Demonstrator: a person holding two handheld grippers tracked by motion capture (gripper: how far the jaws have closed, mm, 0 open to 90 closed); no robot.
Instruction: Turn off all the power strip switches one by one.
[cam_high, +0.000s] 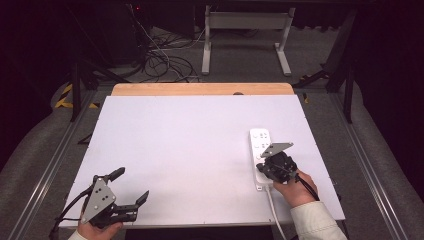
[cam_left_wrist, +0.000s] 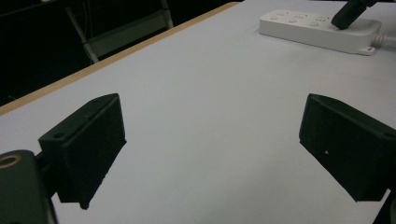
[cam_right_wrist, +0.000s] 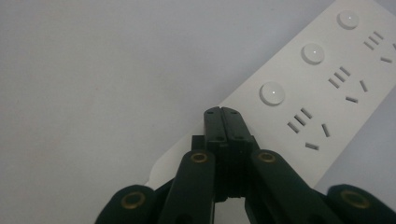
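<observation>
A white power strip with round buttons and sockets lies on the right part of the white table; its cable runs off the near edge. My right gripper hovers over the strip's near half, jaws pressed together with nothing between them. In the right gripper view the shut tips sit just below the nearest round button of the power strip. My left gripper rests at the table's near left corner, wide open and empty. In the left gripper view, the left gripper frames bare table, with the power strip far off.
The table has a wooden strip along its far edge. Behind it stand a white table frame and loose cables on the floor. Metal rails run along both sides of the table.
</observation>
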